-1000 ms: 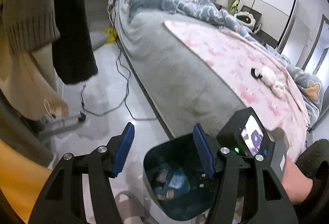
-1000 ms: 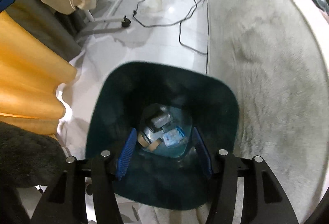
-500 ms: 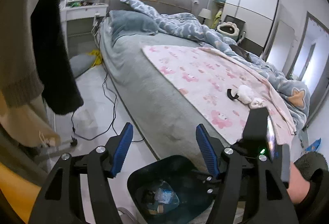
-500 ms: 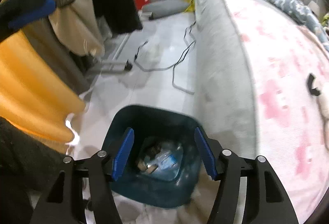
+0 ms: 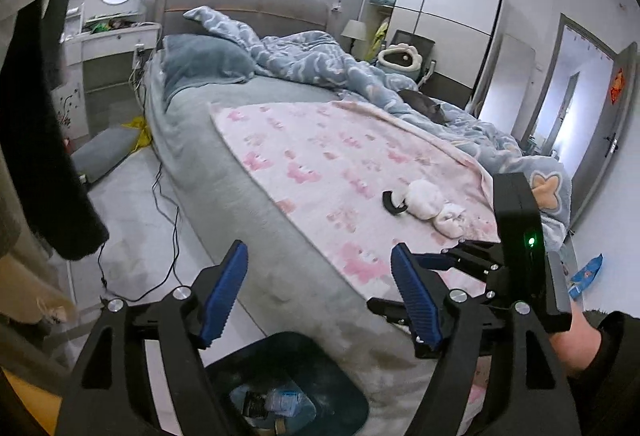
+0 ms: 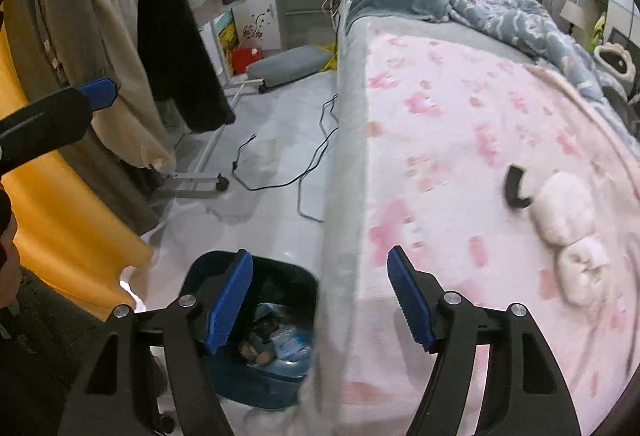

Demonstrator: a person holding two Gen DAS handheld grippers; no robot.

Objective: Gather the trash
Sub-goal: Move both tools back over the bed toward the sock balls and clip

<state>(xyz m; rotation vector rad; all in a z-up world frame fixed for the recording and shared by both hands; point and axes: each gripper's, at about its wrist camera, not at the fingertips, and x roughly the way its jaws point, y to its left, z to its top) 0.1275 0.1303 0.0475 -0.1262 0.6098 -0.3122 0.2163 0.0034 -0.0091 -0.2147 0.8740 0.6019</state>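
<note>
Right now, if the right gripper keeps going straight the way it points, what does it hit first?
Probably the grey side of the bed, near the edge of the pink patterned blanket. The right gripper is open and empty; depth is unclear.

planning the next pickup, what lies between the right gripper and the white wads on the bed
In the right wrist view, only bare pink blanket lies between the right gripper and the white wads; a black curved piece sits just beside them.
</note>
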